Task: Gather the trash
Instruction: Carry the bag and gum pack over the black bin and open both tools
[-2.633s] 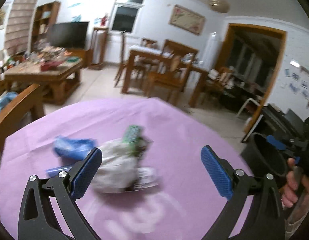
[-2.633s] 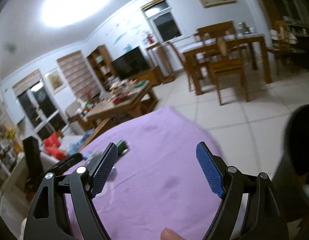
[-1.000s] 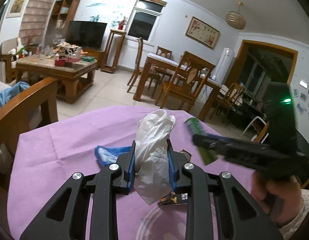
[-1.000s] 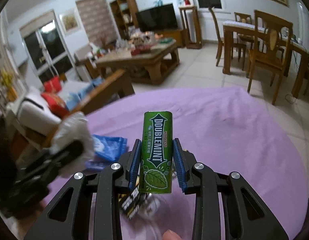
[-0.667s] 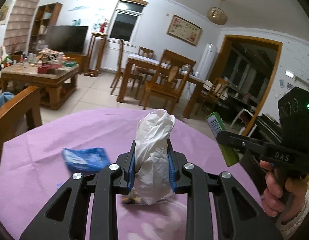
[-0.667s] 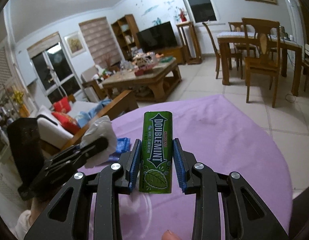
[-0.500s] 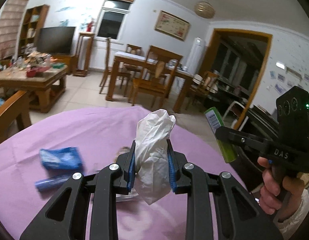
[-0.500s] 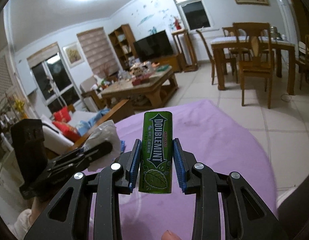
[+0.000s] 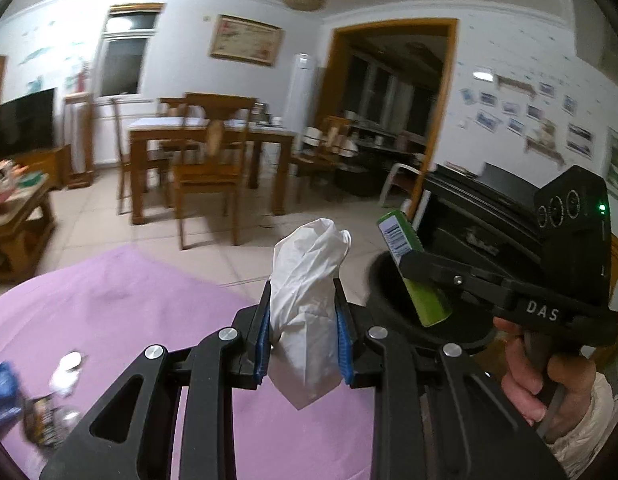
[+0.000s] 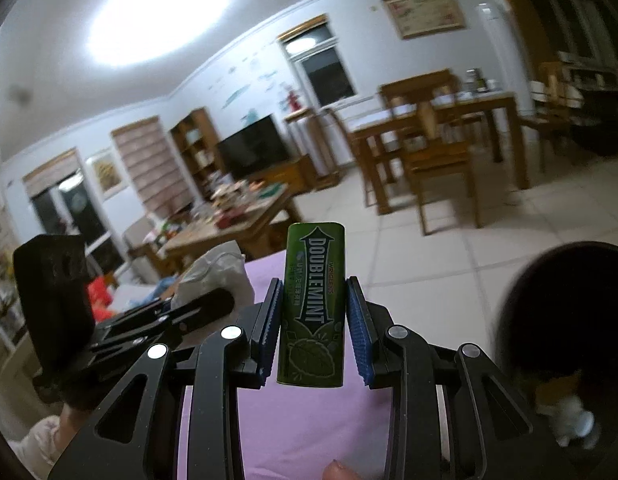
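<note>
My left gripper (image 9: 302,332) is shut on a crumpled white tissue (image 9: 307,292) and holds it up past the edge of the purple table (image 9: 121,300). My right gripper (image 10: 313,328) is shut on a green Doublemint gum box (image 10: 313,304). In the left wrist view the gum box (image 9: 413,272) hangs over the mouth of a black trash bin (image 9: 393,316) beside the table. In the right wrist view the bin (image 10: 565,320) is at lower right, with some trash inside. The tissue (image 10: 213,272) shows at left.
More trash lies at the table's left: a blue wrapper (image 9: 1,392), a dark wrapper (image 9: 45,420) and a clear plastic piece (image 9: 67,368). Behind are a wooden dining table with chairs (image 9: 205,152), a coffee table (image 10: 229,228) and tiled floor.
Both grippers closed on their items, lifted them off the table and swung right toward the bin. The gum box is now over the bin's mouth.
</note>
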The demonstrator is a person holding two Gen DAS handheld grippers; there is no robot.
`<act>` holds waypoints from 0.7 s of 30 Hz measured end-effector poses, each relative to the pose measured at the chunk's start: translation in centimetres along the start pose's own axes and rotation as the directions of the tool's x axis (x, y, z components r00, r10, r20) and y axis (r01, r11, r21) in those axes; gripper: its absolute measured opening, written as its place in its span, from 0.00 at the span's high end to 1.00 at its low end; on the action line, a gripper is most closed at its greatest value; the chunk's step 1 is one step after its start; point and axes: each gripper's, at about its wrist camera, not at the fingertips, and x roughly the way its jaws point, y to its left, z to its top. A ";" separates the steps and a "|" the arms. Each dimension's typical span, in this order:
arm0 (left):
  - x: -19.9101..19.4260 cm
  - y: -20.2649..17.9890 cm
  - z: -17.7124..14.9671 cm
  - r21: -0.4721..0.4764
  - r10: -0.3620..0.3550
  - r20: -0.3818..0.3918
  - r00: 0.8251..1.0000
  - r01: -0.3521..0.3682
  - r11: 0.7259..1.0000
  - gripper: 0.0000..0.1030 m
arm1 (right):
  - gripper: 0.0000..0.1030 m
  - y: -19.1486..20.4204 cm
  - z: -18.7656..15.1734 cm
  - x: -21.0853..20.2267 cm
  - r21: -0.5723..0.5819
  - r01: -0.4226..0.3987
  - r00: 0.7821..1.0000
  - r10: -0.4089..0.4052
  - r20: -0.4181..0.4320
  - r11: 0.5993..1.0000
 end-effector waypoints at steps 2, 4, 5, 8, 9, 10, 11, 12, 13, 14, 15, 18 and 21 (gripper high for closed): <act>1.8 -2.0 0.2 0.019 -0.043 -0.009 0.999 0.043 0.999 0.74 | 0.69 -2.7 0.1 -1.8 0.027 0.043 0.999 -0.043 0.031 0.999; 3.8 -3.7 0.5 0.029 -0.083 -0.019 0.996 0.084 0.996 0.74 | 0.69 -5.3 0.0 -3.6 0.058 0.076 0.995 -0.079 0.053 0.995; 4.6 -4.4 0.5 0.031 -0.103 -0.026 0.994 0.104 0.994 0.74 | 0.69 -6.4 -0.2 -4.3 0.071 0.090 0.994 -0.095 0.061 0.993; 7.2 -6.2 0.6 0.028 -0.164 -0.048 0.985 0.165 0.986 0.74 | 0.69 -9.9 -0.6 -6.4 0.115 0.137 0.986 -0.146 0.079 0.984; 8.3 -7.0 0.6 0.031 -0.180 -0.060 0.982 0.182 0.983 0.74 | 0.69 -11.1 -0.8 -6.8 0.129 0.150 0.984 -0.161 0.082 0.980; 8.9 -7.3 0.6 0.032 -0.190 -0.067 0.980 0.192 0.981 0.74 | 0.69 -12.5 -0.9 -7.5 0.146 0.167 0.980 -0.180 0.085 0.975; 9.9 -7.9 0.5 0.033 -0.205 -0.079 0.975 0.208 0.977 0.74 | 0.69 -13.3 -1.1 -7.9 0.156 0.177 0.978 -0.192 0.087 0.972; 10.5 -8.2 0.3 0.030 -0.215 -0.087 0.973 0.219 0.975 0.74 | 0.69 -14.5 -1.2 -8.5 0.171 0.190 0.974 -0.207 0.088 0.967; 11.5 -8.8 0.4 0.025 -0.230 -0.102 0.968 0.234 0.972 0.74 | 0.69 -15.3 -1.4 -8.7 0.181 0.199 0.972 -0.218 0.088 0.963; 12.0 -9.2 0.2 0.023 -0.239 -0.112 0.964 0.243 0.970 0.74 | 0.69 -16.5 -1.7 -9.2 0.199 0.210 0.969 -0.231 0.088 0.957; 12.9 -9.8 0.0 0.027 -0.247 -0.126 0.961 0.252 0.967 0.74 | 0.69 -17.5 -2.1 -9.5 0.215 0.218 0.966 -0.242 0.087 0.952; 14.6 -10.9 -0.6 0.032 -0.261 -0.159 0.952 0.269 0.963 0.74 | 0.69 -20.2 -3.0 -10.4 0.252 0.242 0.959 -0.270 0.083 0.937; 15.8 -11.8 -0.9 0.042 -0.264 -0.185 0.947 0.276 0.960 0.74 | 0.69 -22.2 -4.0 -11.1 0.277 0.259 0.954 -0.290 0.076 0.925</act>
